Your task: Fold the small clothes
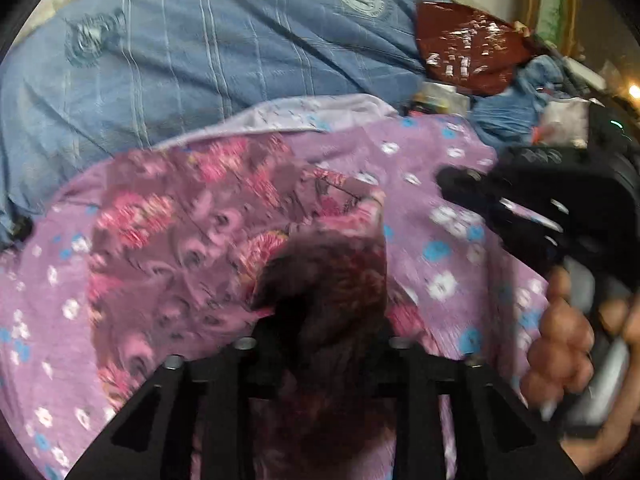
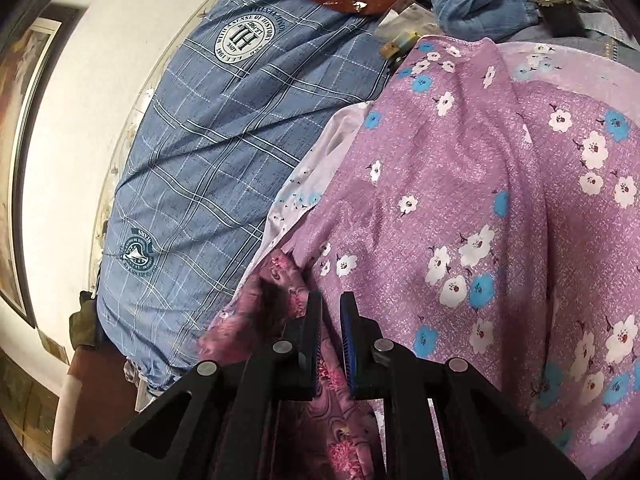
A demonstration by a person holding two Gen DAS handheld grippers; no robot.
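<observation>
The garment [image 1: 192, 220], a small piece in dark pink floral print, lies spread on a lilac sheet [image 2: 500, 208] strewn with white and blue blossoms, which in turn covers a bed under a blue checked cover [image 2: 208, 160]. Part of the garment is bunched up right at the left hand-held gripper [image 1: 320, 328]: a dark, blurred fold fills the gap between its fingers and hides their tips, so whether the pads press on it or it merely hangs there I cannot tell. To the right of that gripper, seen from its own camera, the right hand-held gripper [image 2: 331, 320] comes in from the edge with the person's hand [image 1: 564, 340] wrapped round its handle. Its jaws stand nearly closed, only a narrow slit apart, and the pink cloth runs up between them and below, so it looks to be pinching a thin edge of the garment; the bare slit near the tips leaves some doubt. Holding two points of one edge, as both grippers seem to, would suit carrying that edge over the rest to make a fold, and the sheet beneath gives a flat place to lay it. Beyond both grippers, at the far end of the bed, lie a red foil bag [image 1: 472, 48] and a heap of blue cloth [image 1: 516, 108], well apart from the work.
</observation>
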